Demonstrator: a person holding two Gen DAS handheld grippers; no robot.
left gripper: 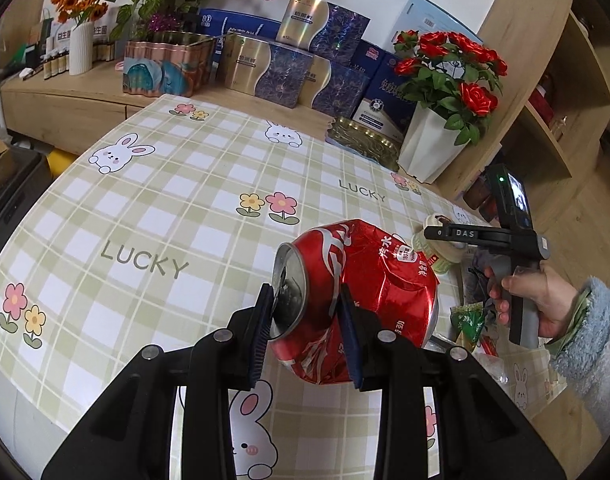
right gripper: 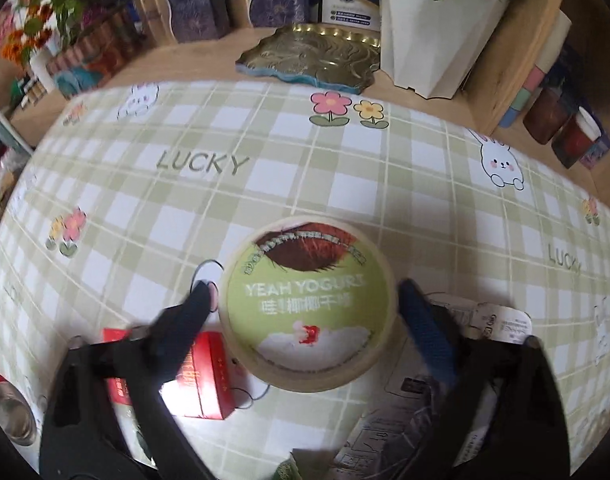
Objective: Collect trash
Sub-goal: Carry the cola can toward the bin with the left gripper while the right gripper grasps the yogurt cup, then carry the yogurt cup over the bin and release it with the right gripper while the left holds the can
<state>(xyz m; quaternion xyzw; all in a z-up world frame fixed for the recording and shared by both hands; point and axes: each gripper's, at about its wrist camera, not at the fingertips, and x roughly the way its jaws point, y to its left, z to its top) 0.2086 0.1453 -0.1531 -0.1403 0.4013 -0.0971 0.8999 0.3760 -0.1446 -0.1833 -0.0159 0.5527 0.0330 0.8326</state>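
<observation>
The left wrist camera is looking along its fingers, close over a crushed red can (left gripper: 357, 300), facing the shelf. The right wrist camera is peering steeply down, very near a yogurt cup (right gripper: 309, 304). Both are sharing the checked tablecloth (left gripper: 153, 216) and white flowerpot (right gripper: 437, 36).

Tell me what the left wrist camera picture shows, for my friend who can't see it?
The left tongs pinch a crushed red soda can by its top end, above a green checked tablecloth with bunnies, flowers and the word LUCKY. At the right, a hand holds the other tongs tool over a yogurt cup. Boxes and flower pots line the shelf behind.
</observation>
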